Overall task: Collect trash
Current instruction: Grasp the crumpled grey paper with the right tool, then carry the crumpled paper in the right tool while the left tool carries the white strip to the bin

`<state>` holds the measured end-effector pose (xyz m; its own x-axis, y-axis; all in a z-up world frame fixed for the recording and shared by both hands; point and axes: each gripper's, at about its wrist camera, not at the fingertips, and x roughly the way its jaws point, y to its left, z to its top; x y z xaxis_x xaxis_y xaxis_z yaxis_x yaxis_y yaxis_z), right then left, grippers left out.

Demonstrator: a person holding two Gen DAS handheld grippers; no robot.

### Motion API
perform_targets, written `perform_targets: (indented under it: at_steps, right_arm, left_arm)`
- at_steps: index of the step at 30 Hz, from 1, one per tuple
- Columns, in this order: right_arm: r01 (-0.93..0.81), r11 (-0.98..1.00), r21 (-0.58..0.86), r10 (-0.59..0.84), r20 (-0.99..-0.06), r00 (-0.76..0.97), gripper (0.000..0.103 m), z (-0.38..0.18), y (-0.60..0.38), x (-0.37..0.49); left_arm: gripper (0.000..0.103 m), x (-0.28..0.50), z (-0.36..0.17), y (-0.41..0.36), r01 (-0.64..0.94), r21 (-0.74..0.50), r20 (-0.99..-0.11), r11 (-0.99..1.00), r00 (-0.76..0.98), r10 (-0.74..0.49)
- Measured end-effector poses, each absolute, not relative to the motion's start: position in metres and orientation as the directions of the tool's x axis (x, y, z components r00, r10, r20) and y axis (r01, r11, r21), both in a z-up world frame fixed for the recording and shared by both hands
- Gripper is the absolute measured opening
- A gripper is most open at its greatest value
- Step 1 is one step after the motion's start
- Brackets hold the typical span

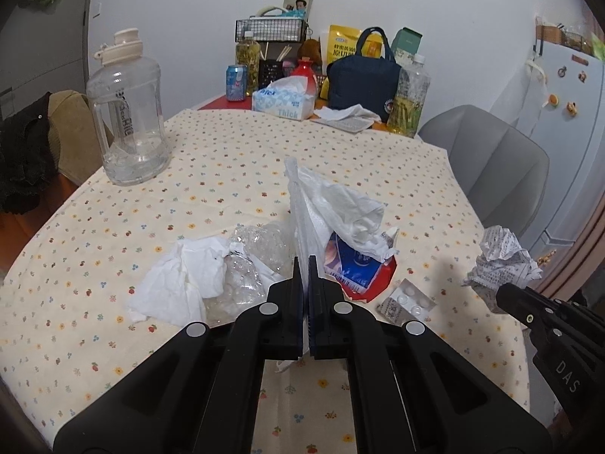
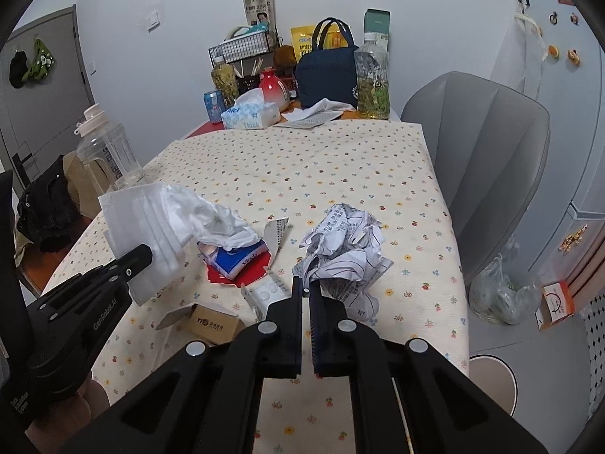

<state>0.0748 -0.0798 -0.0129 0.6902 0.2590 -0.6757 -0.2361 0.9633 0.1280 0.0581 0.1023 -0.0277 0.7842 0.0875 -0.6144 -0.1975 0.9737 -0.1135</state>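
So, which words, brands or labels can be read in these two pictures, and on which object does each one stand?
"Thick": tissue box.
"DAS": right gripper, on its body in the left wrist view.
"GenRobot.AI": left gripper, on its body in the right wrist view.
Crumpled printed paper: too small to read.
Blue and red wrapper, yellow pouch, small cardboard box: blurred.
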Motion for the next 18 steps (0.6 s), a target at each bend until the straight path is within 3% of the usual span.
perform_targets:
  at_steps: [18]
  right_arm:
    - [-0.255,0.958,0.134,0.283,-0.603,0.746,0.004,0.028,-0.096,0.021]
  left_arm:
    - [0.003,0.024,0.012,0.076,-0.158,-0.091,-0.538,0.983,0.838,0.085]
